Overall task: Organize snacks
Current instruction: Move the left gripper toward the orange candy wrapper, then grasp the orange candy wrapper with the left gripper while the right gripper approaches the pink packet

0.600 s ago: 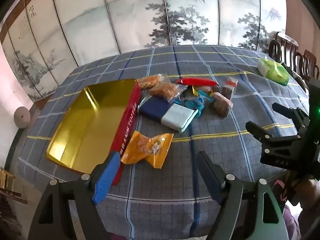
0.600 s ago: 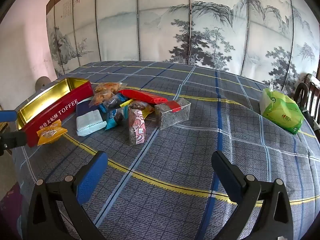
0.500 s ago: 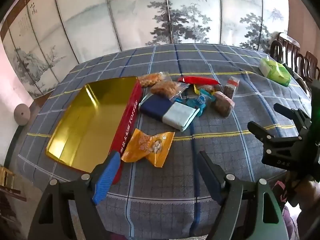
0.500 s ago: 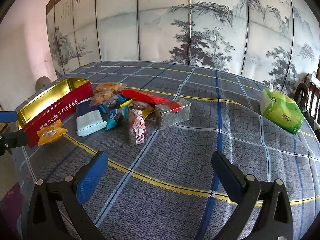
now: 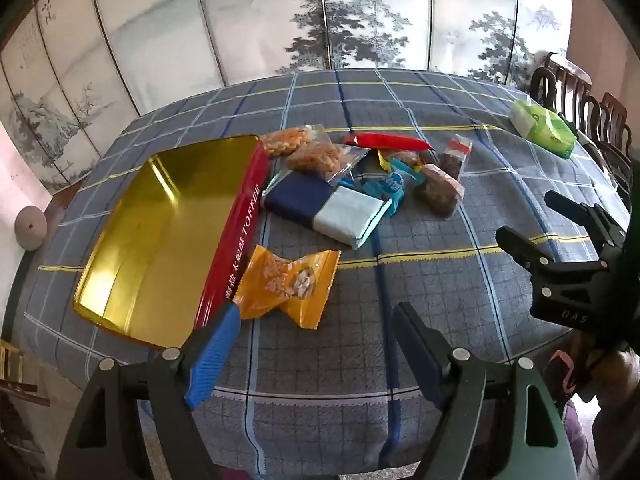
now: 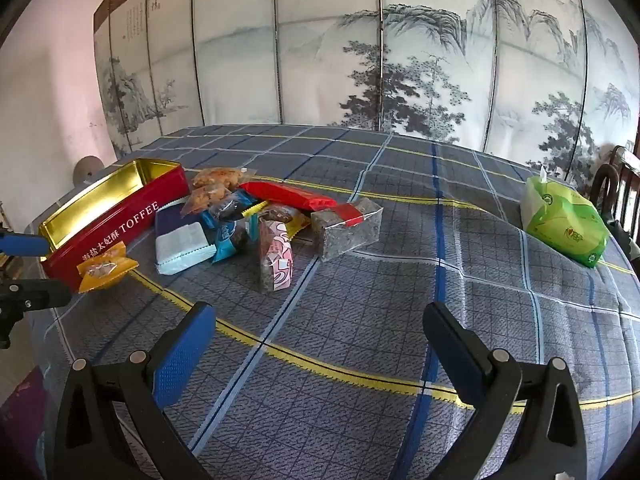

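An open red toffee tin (image 5: pixel 240 232) with a gold inside lies at the table's left; nothing shows inside it. Against its wall lies an orange snack packet (image 5: pixel 288 280), just beyond the tips of my left gripper (image 5: pixel 316 340), which is open with nothing between its fingers. Farther back is a pile of snacks: a navy and pale-blue pack (image 5: pixel 320 208), clear bags of nuts (image 5: pixel 320 156), a long red packet (image 5: pixel 388 142). My right gripper (image 6: pixel 320 332) hangs open over bare cloth, short of a pink-and-white packet (image 6: pixel 276 256) and a clear bag with a red label (image 6: pixel 348 228).
A green tissue pack (image 6: pixel 564 220) lies at the table's far right, near dark wooden chairs (image 5: pixel 580 100). A painted folding screen (image 6: pixel 360 60) stands behind the table. The checked cloth (image 6: pixel 400 300) drops off at the near edge under both grippers.
The table's contents sit slightly higher and larger in the left wrist view, so the left gripper has shifted a little. The right wrist view is unchanged. Both grippers stay open.
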`<act>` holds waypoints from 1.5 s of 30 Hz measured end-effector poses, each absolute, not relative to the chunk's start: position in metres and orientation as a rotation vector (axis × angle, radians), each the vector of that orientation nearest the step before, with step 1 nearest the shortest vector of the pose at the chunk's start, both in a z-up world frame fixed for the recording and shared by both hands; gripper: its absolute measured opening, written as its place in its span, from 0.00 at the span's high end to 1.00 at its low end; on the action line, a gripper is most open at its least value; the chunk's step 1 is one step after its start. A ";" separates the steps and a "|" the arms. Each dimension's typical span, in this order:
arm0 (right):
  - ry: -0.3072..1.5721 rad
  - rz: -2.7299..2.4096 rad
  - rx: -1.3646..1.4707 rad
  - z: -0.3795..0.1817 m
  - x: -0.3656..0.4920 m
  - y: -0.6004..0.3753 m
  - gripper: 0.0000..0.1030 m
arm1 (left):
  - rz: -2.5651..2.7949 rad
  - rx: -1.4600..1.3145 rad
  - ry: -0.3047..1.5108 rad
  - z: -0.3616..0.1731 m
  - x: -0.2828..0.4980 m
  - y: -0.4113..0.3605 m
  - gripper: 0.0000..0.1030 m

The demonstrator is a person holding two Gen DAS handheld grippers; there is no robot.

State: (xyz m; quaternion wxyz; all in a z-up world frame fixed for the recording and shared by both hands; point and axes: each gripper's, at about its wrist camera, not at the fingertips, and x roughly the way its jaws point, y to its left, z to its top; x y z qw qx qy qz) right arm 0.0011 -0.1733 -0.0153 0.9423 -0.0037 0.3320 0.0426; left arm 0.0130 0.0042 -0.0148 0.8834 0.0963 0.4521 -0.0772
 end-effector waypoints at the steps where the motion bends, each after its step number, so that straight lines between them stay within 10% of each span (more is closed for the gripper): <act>1: 0.677 0.087 -0.007 -0.015 0.001 -0.173 0.00 | -0.164 0.199 0.946 -0.014 0.014 0.005 0.22; 45: 0.658 0.124 0.022 -0.015 -0.001 -0.176 0.00 | -0.309 0.166 1.188 -0.052 0.085 0.012 0.25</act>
